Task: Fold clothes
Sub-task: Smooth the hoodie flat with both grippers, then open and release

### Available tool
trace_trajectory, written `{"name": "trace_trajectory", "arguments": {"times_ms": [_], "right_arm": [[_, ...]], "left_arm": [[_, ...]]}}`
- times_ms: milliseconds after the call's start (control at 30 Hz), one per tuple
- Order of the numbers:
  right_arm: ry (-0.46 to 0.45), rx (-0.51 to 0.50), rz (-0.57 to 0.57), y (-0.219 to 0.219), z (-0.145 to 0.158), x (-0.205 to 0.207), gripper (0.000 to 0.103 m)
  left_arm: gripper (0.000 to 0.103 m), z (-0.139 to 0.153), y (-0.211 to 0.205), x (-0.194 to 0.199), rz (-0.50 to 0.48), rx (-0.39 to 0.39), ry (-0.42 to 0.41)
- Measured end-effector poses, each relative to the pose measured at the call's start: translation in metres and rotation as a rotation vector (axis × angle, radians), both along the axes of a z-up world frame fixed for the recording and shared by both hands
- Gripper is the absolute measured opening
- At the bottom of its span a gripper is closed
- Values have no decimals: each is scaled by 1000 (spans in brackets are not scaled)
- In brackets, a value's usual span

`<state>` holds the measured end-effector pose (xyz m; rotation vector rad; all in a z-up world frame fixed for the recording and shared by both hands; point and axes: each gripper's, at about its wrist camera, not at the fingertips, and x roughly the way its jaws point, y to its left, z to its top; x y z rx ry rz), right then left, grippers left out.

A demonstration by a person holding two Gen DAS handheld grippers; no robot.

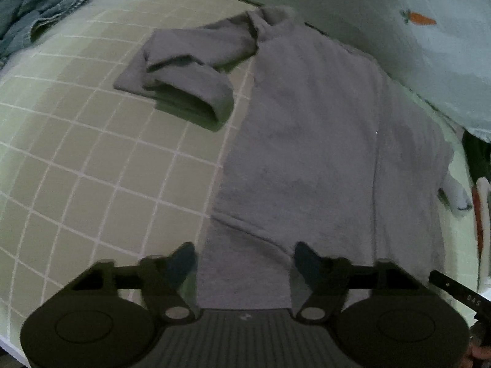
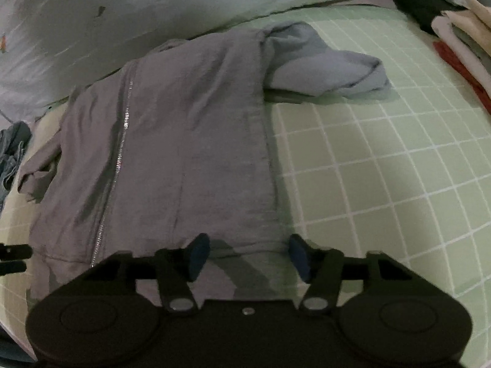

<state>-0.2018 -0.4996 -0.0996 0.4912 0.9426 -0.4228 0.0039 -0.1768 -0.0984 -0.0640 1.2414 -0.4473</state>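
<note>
Left wrist view: a grey jacket (image 1: pixel 307 128) is seen spread flat on a green checked sheet (image 1: pixel 76 141), one sleeve (image 1: pixel 187 70) bunched beside it, and the left gripper (image 1: pixel 244 256) is held at its hem with jaws spread. Right wrist view: the right gripper (image 2: pixel 249 253) is likewise held wide apart over the hem near the jacket's side edge, the zip (image 2: pixel 115 168) running up the front, nothing being pinched.
</note>
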Motion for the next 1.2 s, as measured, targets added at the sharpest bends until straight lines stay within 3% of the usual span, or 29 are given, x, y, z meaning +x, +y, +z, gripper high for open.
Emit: {"name": "trace_trajectory", "arguments": {"times_ms": [33,67,100,167,367,700,833,867,933,967,1033,1200], "right_arm": [[9,-21,13,3,0,0,41],[19,-43,32,5,0,0,37],[19,-56,54,8,0,0,28],[19,-57,96,12,2,-3,19],[52,-102,155,29,1,-13,17],[123,-26,200,56,3,-68,17],[144,-16,183,58,6,-71,23],[146,-37,175,58,8,-67,26],[134,-82,156,58,15,-60,43],[112,-97,146,57,20,-57,46],[80,-124,131,56,27,-51,67],[66,-170,126,59,31,-28,79]], "left_arm": [[33,-1,-1,-2,-4,-5,0],[16,-2,-2,-4,-7,-9,0],[9,-3,-3,-8,-9,-1,-3],[3,-5,-1,-14,-2,3,-9],[2,-6,14,-37,22,1,-7],[3,-6,41,-89,34,34,69],[10,2,45,-81,60,36,76],[18,7,45,-77,62,46,59],[34,17,46,-70,76,50,15],[44,22,47,-66,83,52,-7],[57,29,48,-55,106,51,-39],[61,40,50,-20,180,40,-75]]}}
